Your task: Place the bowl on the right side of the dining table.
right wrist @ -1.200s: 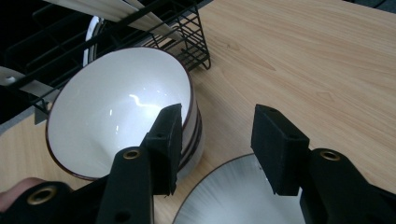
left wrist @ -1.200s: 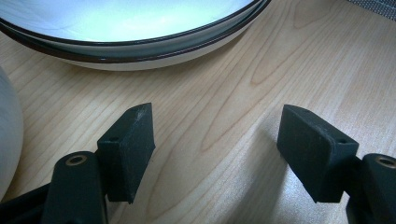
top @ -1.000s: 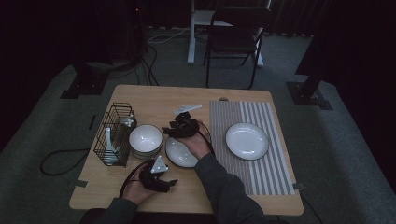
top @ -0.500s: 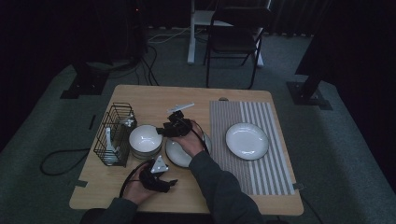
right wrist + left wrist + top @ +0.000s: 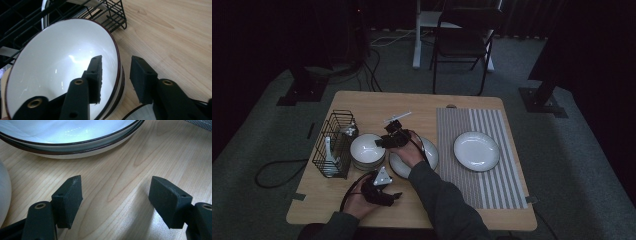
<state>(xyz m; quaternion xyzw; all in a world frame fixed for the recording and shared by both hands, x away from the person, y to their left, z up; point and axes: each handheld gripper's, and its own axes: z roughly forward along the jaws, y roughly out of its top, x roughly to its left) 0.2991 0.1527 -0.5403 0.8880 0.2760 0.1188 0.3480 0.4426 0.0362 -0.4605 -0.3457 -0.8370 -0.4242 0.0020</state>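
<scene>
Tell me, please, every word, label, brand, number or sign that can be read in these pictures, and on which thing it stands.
There are none to read: the white bowl, the plates, the wire rack, the striped mat and the wooden table bear no writing, and the black jaws of both grippers carry no marking.

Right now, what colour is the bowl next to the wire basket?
The bowl is white with a thin dark rim, clearest in the right gripper view.
</scene>
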